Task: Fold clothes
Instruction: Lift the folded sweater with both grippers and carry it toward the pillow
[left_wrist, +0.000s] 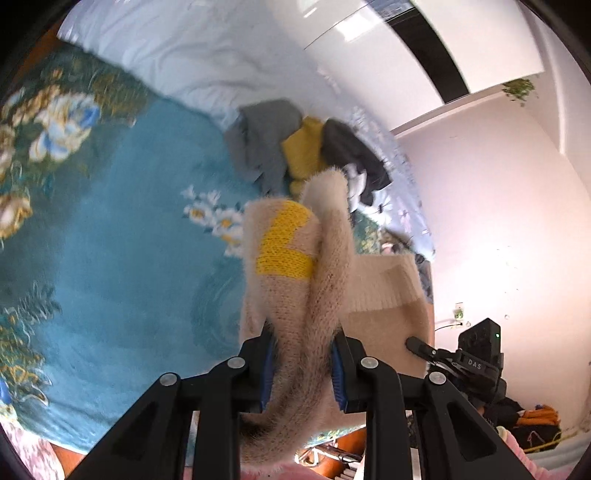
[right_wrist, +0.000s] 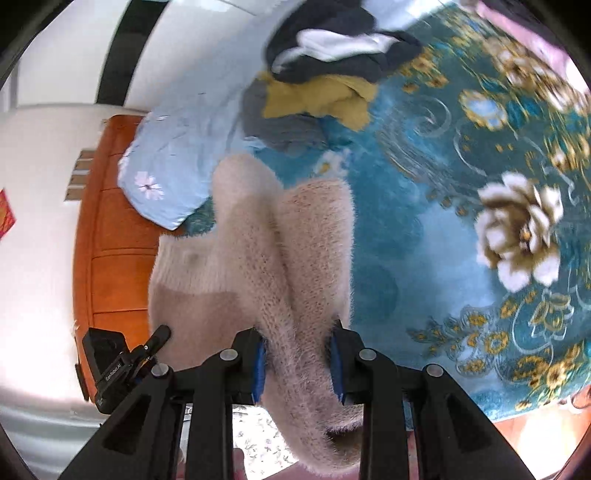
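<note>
A fuzzy beige sweater (left_wrist: 291, 295) with a yellow knitted patch hangs in the air above the teal floral bedspread (left_wrist: 110, 240). My left gripper (left_wrist: 301, 354) is shut on a bunched edge of it. The same sweater (right_wrist: 288, 266) fills the middle of the right wrist view, where my right gripper (right_wrist: 297, 354) is shut on another bunched edge. The sweater's ribbed hem hangs between the two grippers. The right gripper (left_wrist: 424, 347) shows at the right of the left wrist view, and the left gripper (right_wrist: 155, 343) shows at the left of the right wrist view.
A pile of grey, yellow and dark clothes (left_wrist: 295, 147) lies further back on the bed, also seen in the right wrist view (right_wrist: 325, 85). A light blue quilt (right_wrist: 177, 162) lies beside it. An orange wooden headboard (right_wrist: 118, 229) stands by a white wall.
</note>
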